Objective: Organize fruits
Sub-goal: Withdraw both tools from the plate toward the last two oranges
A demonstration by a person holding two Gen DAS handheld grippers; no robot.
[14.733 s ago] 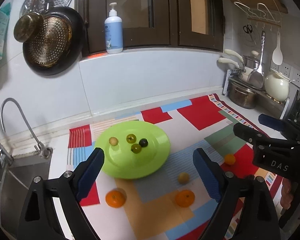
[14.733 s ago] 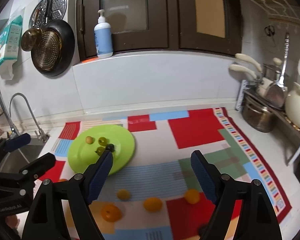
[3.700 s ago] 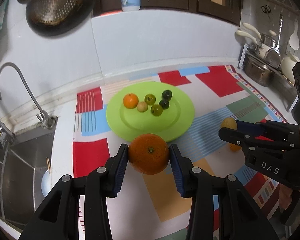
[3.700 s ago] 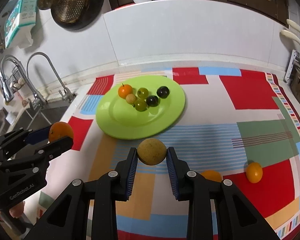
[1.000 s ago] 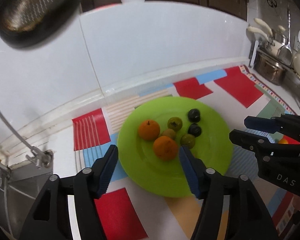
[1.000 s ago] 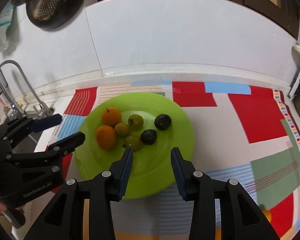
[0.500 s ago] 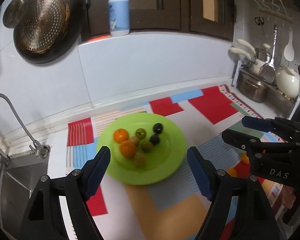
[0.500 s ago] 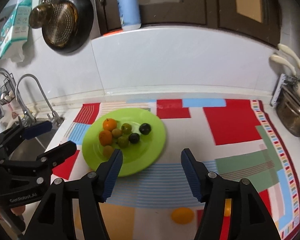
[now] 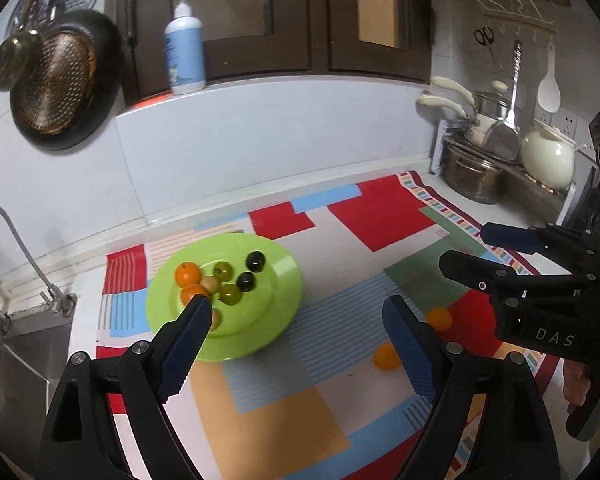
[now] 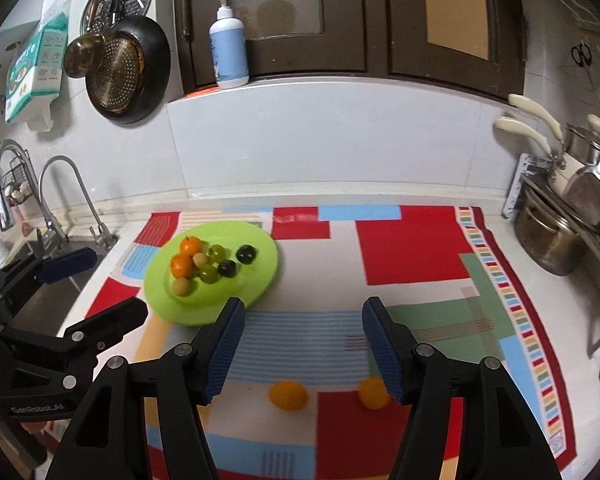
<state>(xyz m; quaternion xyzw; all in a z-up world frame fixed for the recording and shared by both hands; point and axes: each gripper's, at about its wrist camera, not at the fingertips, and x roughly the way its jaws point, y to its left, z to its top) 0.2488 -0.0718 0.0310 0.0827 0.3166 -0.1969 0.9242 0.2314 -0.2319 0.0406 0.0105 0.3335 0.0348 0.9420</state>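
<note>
A patchwork mat covers the white tabletop below a tiled wall. The green plate, near the sink, carries seven fruits. Two oranges lie on the mat, nearer the camera than the plate. Left tongs and right tongs have just been opening; both stand apart with nothing between them.

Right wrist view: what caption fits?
Open right gripper above patterned mat; green plate holds fruit.

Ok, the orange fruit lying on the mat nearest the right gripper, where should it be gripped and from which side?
Grip the orange fruit across its widest middle, coming down from above and behind with the open right gripper. It is round, sits alone on the flat mat, so probably any opposite sides work.
</note>
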